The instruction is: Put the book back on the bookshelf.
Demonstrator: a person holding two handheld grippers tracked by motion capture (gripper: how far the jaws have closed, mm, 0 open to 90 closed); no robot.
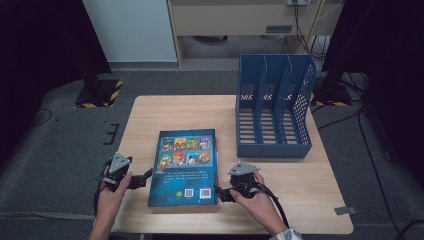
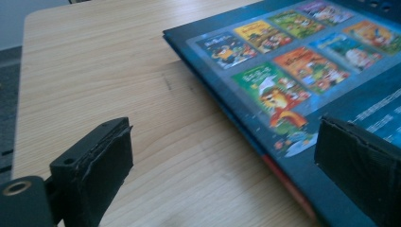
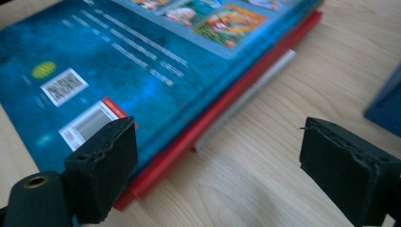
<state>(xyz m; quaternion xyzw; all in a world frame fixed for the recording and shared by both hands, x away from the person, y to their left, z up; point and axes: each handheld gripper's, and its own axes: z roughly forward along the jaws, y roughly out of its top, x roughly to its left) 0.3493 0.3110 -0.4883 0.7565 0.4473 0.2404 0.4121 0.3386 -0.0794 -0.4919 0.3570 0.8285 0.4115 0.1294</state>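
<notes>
**Tongs flank the book stack**

Left tongs (image 1: 146, 176) and right tongs (image 1: 220, 194) stand released, gripping nothing, at either side edge of the blue picture book (image 1: 186, 167). It lies back cover up on a red book (image 3: 236, 97), mid-bench (image 1: 150, 112). Beyond stands a blue file rack (image 1: 274, 107).

No words can be read. The blue book (image 1: 184, 167), lying on the desk (image 1: 150, 112) near its front edge, carries a QR code (image 3: 64, 86), a barcode label (image 3: 87, 124), a yellow-green oval mark (image 3: 43, 69) and blurred white lines of text (image 3: 123, 40).
</notes>
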